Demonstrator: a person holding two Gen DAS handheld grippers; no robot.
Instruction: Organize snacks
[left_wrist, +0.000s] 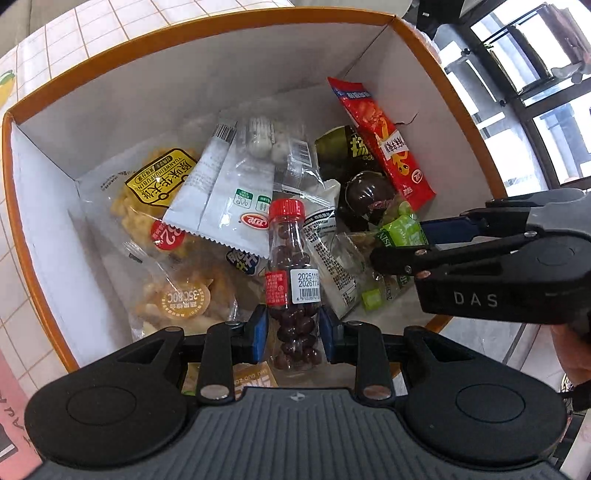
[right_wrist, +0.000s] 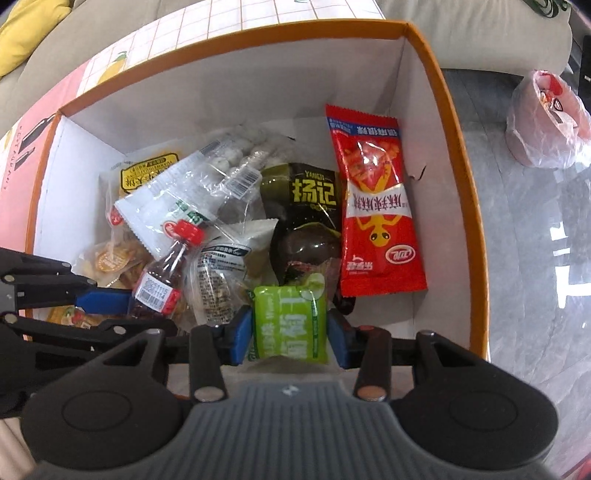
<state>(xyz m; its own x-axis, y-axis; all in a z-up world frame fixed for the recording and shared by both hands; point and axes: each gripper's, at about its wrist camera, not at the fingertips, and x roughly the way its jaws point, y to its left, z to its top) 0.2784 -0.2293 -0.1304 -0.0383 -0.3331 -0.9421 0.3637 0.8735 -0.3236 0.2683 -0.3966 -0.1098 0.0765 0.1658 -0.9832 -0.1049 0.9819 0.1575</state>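
Our left gripper (left_wrist: 293, 334) pinched a small bottle (left_wrist: 291, 284) of brown candies over the box (left_wrist: 229, 62). Our right gripper (right_wrist: 290, 334) held a green packet (right_wrist: 290, 325) between its fingers, above the other snacks.

the orange packet (left_wrist: 236, 380) lies mostly hidden behind the left gripper (left_wrist: 293, 338); the pink mat (left_wrist: 14, 417) is cut off by the left edge.

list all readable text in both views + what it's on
"DAS": right gripper body
"20251115 / 20261114": bottle label
"YUANWEIHUAFUBING": yellow-label bag
"35C80C": gold sticker, mirrored
"YANGJI": dark pouch
Chinese print on red packet, green packet: not transcribed
Barcodes, fine print: too small
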